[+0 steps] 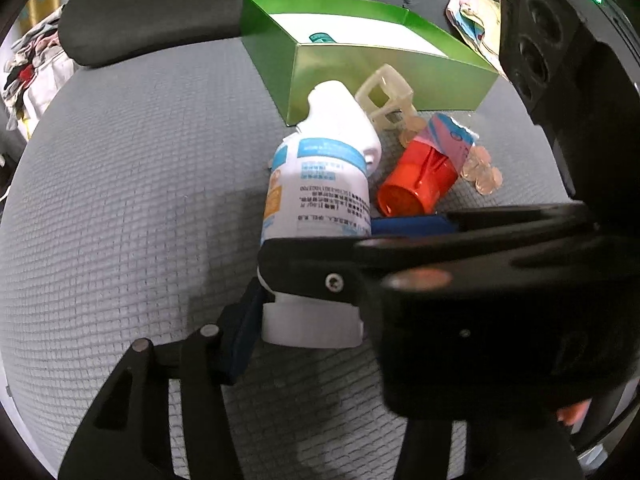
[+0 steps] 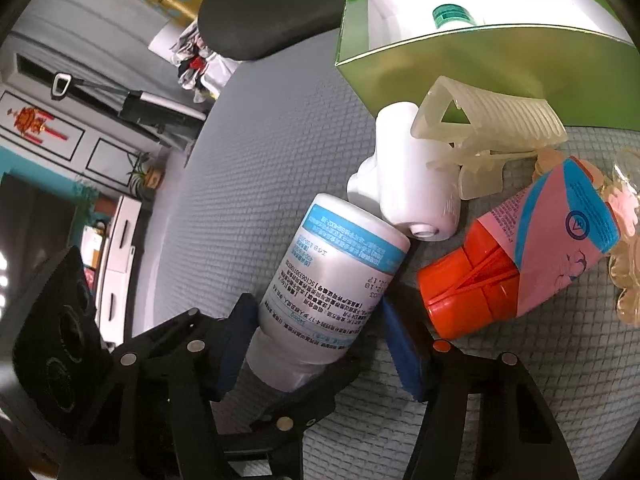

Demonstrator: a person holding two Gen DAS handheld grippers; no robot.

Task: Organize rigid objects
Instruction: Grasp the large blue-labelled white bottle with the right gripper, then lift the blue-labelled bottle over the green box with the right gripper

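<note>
Both grippers crowd one white plastic bottle with a blue-banded label [image 1: 316,188] on the grey woven seat cushion [image 1: 120,200].

Left wrist view: left gripper [image 1: 308,316] clenched on the bottle's cap end; the right one crosses above, a likely collision. Right wrist view: right gripper [image 2: 320,344] straddles the bottle, pads not clearly pressing; closing could nudge the orange-capped pink tube [image 2: 516,256].

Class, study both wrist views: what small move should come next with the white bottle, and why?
Probably close the right gripper fully on the bottle: its pads flank the labelled body, one touching, the other just at its edge. The left gripper seems to pinch the cap end already, and the green box stands open behind, likely its destination.
</note>
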